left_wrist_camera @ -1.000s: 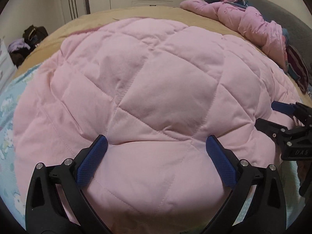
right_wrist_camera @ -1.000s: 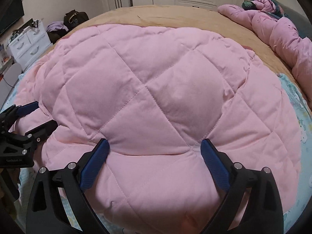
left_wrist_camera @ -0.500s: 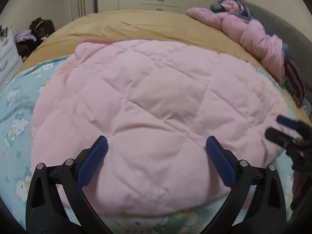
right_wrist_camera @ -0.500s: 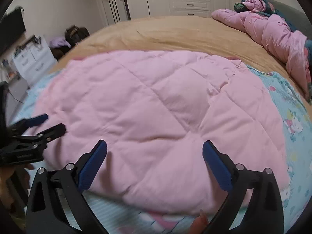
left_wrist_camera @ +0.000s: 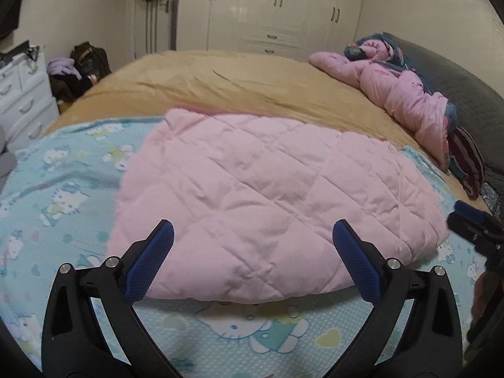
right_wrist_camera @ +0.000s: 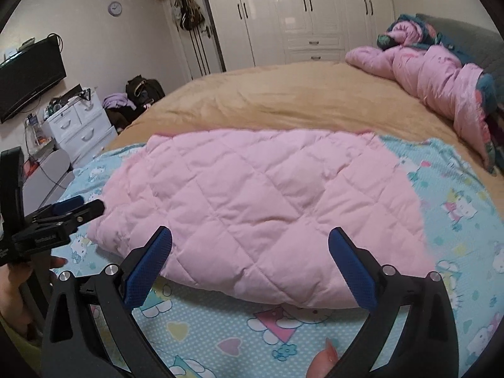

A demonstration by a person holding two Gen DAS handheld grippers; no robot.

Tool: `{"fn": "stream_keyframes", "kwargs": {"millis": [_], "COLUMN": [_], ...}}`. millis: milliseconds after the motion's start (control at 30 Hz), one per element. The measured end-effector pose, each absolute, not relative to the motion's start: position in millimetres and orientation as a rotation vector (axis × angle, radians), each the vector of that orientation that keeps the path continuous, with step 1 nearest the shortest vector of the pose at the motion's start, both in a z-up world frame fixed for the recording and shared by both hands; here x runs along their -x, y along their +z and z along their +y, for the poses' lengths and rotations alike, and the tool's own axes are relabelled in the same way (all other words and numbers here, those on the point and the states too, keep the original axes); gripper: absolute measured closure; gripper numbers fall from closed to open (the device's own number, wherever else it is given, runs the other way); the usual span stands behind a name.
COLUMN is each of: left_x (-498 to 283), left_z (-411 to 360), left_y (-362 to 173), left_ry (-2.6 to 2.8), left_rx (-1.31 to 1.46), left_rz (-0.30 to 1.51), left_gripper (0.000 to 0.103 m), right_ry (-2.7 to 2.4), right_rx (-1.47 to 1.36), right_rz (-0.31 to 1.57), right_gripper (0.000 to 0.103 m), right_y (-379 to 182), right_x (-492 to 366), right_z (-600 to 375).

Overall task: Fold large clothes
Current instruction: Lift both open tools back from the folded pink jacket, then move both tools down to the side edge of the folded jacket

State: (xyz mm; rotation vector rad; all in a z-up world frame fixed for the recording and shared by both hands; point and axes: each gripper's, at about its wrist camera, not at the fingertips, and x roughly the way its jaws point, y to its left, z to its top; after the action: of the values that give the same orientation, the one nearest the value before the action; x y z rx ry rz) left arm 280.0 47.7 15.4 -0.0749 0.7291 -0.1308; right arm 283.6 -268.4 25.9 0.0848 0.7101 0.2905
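One folded pink quilted garment is lying near the bed's front edge; two grippers, left and right, are hovering wide, empty.

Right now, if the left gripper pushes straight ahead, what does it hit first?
Probably the near folded edge of the pink quilted garment; the open left gripper frames it above the cartoon-print blue sheet. Depth is uncertain.

A pale pink garment quilted in diamonds lies on a light blue cartoon-cat print sheet, with a tan blanket beyond, a glossy pink jacket far right, and white wardrobes behind.
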Motion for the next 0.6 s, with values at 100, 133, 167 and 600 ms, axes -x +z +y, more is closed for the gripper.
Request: {"fn": "stream_keyframes", "kwargs": {"millis": [100, 133, 167, 600], "left_x": [-271.0, -268.9, -267.0, -259.3], "left_z": [59.1, 63.6, 67.1, 112.4], "left_y": [24.8, 26.8, 28.7, 37.6], "left_ry": [-0.080, -0.067, -0.055, -0.007], "left_rx": [0.049, 0.042, 0.039, 0.064], "left_rz": [0.685, 0.675, 0.668, 0.685], "left_gripper": [0.008, 0.008, 0.008, 0.008], "right_ry": [0.278, 0.273, 0.268, 0.173], "right_rx": [-0.089, -0.099, -0.101, -0.097], "right_rz": [0.695, 0.690, 0.684, 0.638], "right_gripper": [0.004, 0.004, 0.004, 0.004], "right_y": [33.8, 37.9, 40.0, 56.5], "right_x": [-279.5, -277.4, -276.2, -260.2], "right_z": [-281.4, -287.4, -290.7, -340.3]}}
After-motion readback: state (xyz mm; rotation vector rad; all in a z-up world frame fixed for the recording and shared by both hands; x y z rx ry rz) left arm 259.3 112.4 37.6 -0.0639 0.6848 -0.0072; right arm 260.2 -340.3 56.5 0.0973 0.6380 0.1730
